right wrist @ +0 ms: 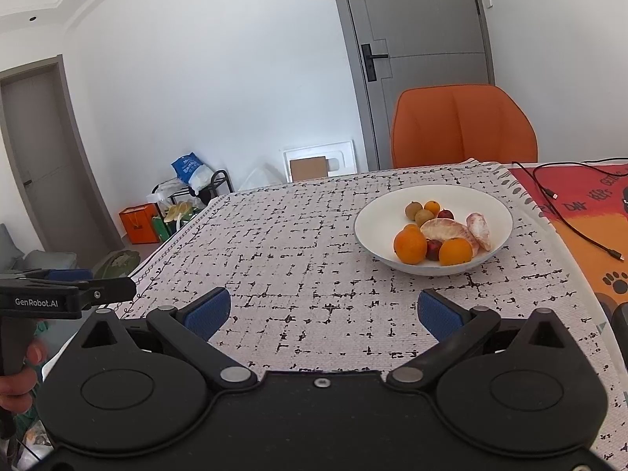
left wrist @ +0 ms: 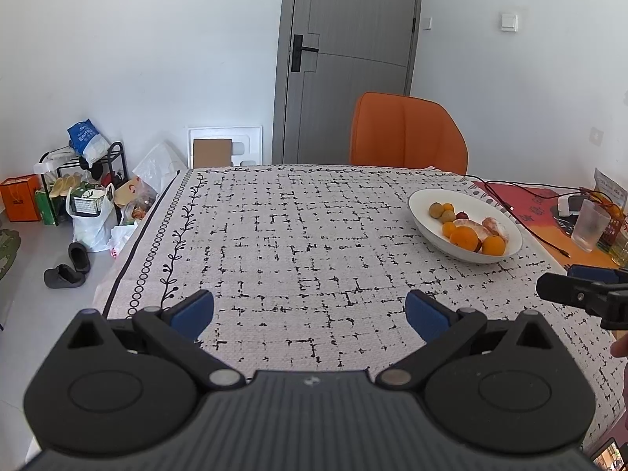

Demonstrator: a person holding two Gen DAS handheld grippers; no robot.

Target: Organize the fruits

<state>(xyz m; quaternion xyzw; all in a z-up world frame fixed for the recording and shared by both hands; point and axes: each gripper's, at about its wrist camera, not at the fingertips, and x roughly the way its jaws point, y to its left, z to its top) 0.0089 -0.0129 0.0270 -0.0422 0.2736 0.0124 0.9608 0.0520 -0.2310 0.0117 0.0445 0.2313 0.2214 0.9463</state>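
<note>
A white bowl (right wrist: 373, 223) stands on the patterned tablecloth and holds oranges (right wrist: 410, 246), peeled pomelo pieces (right wrist: 447, 229), small brown fruits (right wrist: 414, 210) and small dark red fruits (right wrist: 433, 250). It also shows in the left wrist view (left wrist: 428, 231) at the right. My right gripper (right wrist: 322, 314) is open and empty, above the cloth just in front of the bowl. My left gripper (left wrist: 310, 312) is open and empty, above the cloth to the left of the bowl. The right gripper shows at the left view's right edge (left wrist: 581, 294).
An orange chair (right wrist: 463, 129) stands behind the table's far edge. A red-orange mat (right wrist: 581, 212) with a black cable (right wrist: 569, 219) lies right of the bowl. A plastic cup (left wrist: 590, 225) and a charger stand at the far right. Bags and shoes clutter the floor at left (left wrist: 90, 212).
</note>
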